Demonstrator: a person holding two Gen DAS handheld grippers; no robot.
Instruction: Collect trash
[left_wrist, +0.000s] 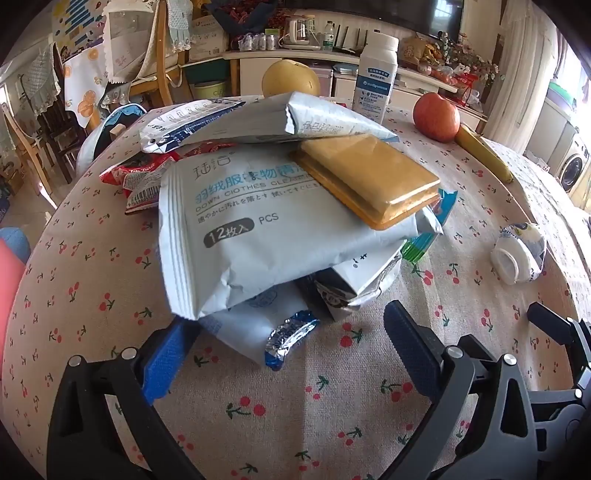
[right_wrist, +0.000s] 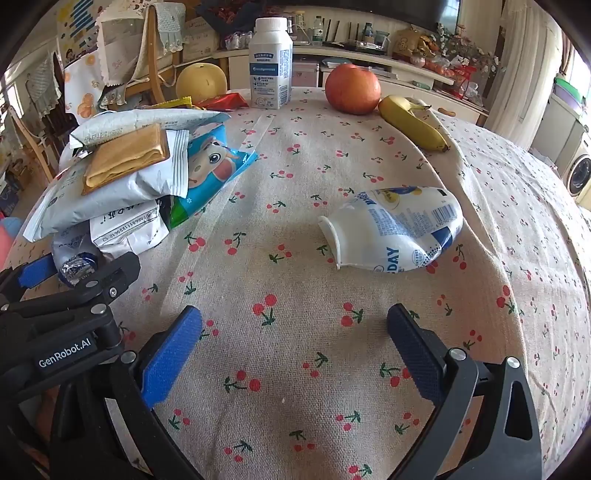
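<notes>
I am looking down along two grippers at a desk (right_wrist: 295, 155) covered in a cherry-print cloth. My left gripper (left_wrist: 291, 343) is spread wide with nothing between its fingers, its near finger just touching the front edge of a heap of wrappers (left_wrist: 280, 206); my right gripper (right_wrist: 293, 343) is equally spread and empty, hanging over bare cloth with a crushed white bottle (right_wrist: 395, 232) lying on its side ahead of it, well apart from the heap. I judge the trash to be light throughout. The wrappers are thin film and foil — soft, crinkly, likely slippery, and prone to sliding off one another — so I would pinch a flat free edge or a crimped seam, such as the foil end (left_wrist: 288, 339) of the lowest packet nearest me. The bottle looks like thin, dented plastic that will give under pressure; its flattened mouth or narrow body seems the best hold. Counting: one crushed bottle, one yellow flat tray-like pack (left_wrist: 369, 177) on top of the heap, and at least six overlapping wrappers — the exact number is hidden. Not trash, I think: one upright white bottle (right_wrist: 270, 62), one apple (right_wrist: 352, 88), one banana (right_wrist: 413, 125), one yellow pear (right_wrist: 201, 83).
</notes>
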